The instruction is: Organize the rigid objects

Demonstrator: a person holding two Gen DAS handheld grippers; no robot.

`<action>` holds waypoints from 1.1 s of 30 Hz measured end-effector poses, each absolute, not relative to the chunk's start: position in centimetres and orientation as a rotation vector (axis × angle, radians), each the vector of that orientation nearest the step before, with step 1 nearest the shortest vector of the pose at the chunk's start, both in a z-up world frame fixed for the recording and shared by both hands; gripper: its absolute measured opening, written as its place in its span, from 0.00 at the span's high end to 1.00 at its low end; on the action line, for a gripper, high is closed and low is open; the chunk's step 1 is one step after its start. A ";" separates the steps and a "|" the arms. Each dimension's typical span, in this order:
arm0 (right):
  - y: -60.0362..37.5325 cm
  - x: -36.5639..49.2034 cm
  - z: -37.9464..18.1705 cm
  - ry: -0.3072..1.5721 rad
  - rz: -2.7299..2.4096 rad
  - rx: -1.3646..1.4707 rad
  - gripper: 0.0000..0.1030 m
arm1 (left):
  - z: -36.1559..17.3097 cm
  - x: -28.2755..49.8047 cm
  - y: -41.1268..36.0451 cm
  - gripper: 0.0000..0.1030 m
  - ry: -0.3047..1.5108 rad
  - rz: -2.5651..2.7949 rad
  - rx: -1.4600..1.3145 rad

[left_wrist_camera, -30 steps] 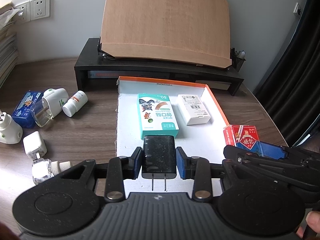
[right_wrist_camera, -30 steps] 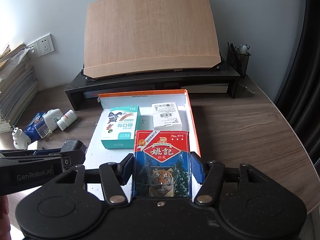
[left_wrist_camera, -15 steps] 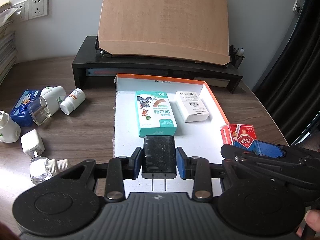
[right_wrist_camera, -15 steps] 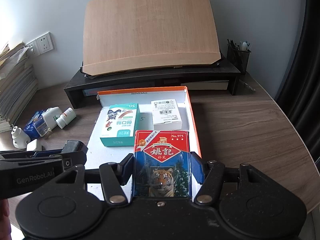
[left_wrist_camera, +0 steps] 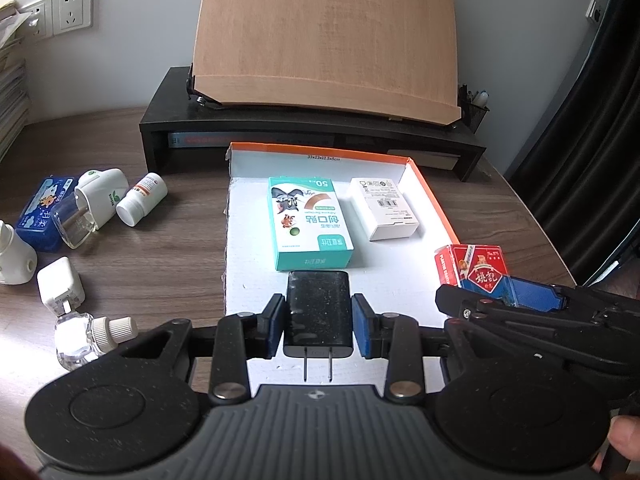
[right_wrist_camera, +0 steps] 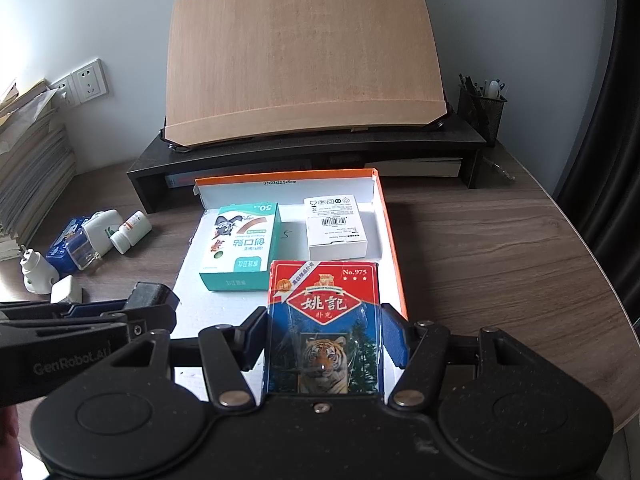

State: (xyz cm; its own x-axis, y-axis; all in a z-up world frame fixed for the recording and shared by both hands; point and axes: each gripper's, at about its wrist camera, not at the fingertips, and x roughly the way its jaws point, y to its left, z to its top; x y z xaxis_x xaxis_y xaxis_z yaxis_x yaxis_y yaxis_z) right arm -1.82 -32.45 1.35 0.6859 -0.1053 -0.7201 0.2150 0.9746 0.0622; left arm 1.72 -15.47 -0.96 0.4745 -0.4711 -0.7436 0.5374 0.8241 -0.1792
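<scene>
A: Item one, the left tool (left_wrist_camera: 319, 322)?
B: Closed on a black charger (left_wrist_camera: 318, 312), blue pads pressed to its two sides, plug prongs pointing back toward the camera. It is held over the near end of the tray (left_wrist_camera: 430, 196), just short of the teal plaster box (left_wrist_camera: 310, 222).

A: Item two, the right tool (right_wrist_camera: 324, 336)?
B: Closed on a pack of playing cards (right_wrist_camera: 324, 320), red and blue with a tiger on its face. The pack sits at the near right part of the tray, close to its orange side wall. In the left wrist view the same pack (left_wrist_camera: 474, 270) shows at the right, with that tool's finger across its lower edge.

A: Tray contents?
B: White floor, orange rim. The teal plaster box lies flat left of centre; a white carton (left_wrist_camera: 382, 208) with a barcode label lies flat to its right, near the far corner. The two are apart.

A: Loose stock on the table (right_wrist_camera: 480, 248)?
B: All left of the tray: a blue box (left_wrist_camera: 42, 214), a white plug-in vaporiser (left_wrist_camera: 94, 200) with a clear bottle, a white pill bottle (left_wrist_camera: 142, 199) on its side, a second white plug-in unit (left_wrist_camera: 12, 252), a white charger (left_wrist_camera: 60, 286) and a small clear bottle (left_wrist_camera: 86, 338) with a white cap.

A: Fixtures?
B: A black riser shelf (right_wrist_camera: 304, 152) behind the tray carrying a tilted wooden board (right_wrist_camera: 300, 60); a mesh pen cup (right_wrist_camera: 482, 108) at its right end.
</scene>
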 end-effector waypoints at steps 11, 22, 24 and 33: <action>-32.8 -1.3 0.9 0.815 -0.190 0.148 0.31 | -1.2 2.0 -15.9 0.65 0.894 -0.628 0.086; -33.1 -0.5 0.5 0.834 -0.188 0.142 0.31 | -1.6 2.4 -16.3 0.65 0.910 -0.637 0.098; -33.1 -0.3 0.4 0.841 -0.187 0.138 0.31 | -1.7 2.5 -16.4 0.65 0.912 -0.640 0.100; -33.3 0.6 0.1 0.859 -0.180 0.124 0.31 | -2.2 2.8 -17.0 0.65 0.928 -0.647 0.105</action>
